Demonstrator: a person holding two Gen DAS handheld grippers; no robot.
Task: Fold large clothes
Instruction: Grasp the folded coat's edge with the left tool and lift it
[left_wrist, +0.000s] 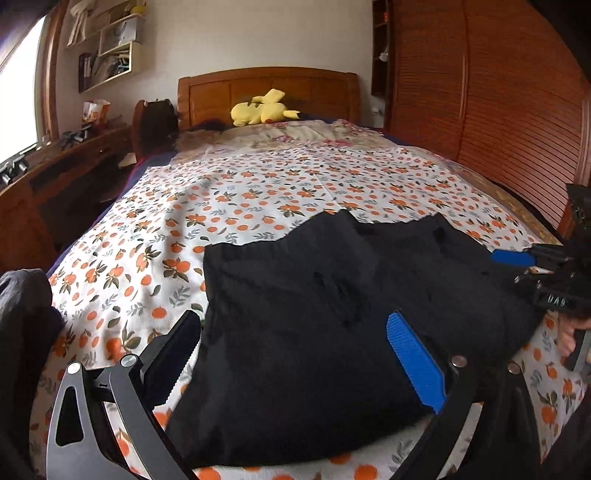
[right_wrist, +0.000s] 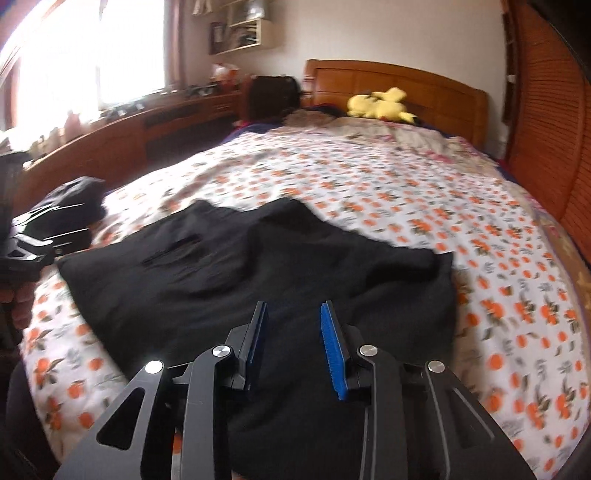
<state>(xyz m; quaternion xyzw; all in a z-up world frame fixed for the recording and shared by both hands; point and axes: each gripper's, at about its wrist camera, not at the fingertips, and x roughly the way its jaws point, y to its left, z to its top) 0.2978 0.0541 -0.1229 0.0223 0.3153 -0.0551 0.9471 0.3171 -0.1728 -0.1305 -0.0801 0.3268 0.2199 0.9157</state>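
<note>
**Black garment flat on the bed, both grippers empty above it**

The left gripper (left_wrist: 295, 354) hovers over the near part of the black fabric garment (left_wrist: 332, 314) with its fingers (left_wrist: 413, 362) spread wide, nothing between them; one finger carries a ribbed blue pad, the other shows its dark side. The right gripper (right_wrist: 293, 343) has its fingers (right_wrist: 334, 354) partly apart with a narrow gap, gripping nothing, held above the near edge of the same garment (right_wrist: 258, 266). That gripper also shows at the right edge of the left wrist view (left_wrist: 517, 258), with a hand (left_wrist: 569, 336) under it.

The garment lies spread and mostly flat on the near half of the bed's white sheet printed with oranges and leaves (left_wrist: 258, 192), a slit pocket visible on its surface. A second dark bundle of cloth (right_wrist: 81, 199) sits near the bed's left edge. A yellow plush toy (left_wrist: 262, 109) rests by the wooden headboard (left_wrist: 266, 85). A slatted wooden wardrobe (left_wrist: 498, 110) stands along the right side.
</note>
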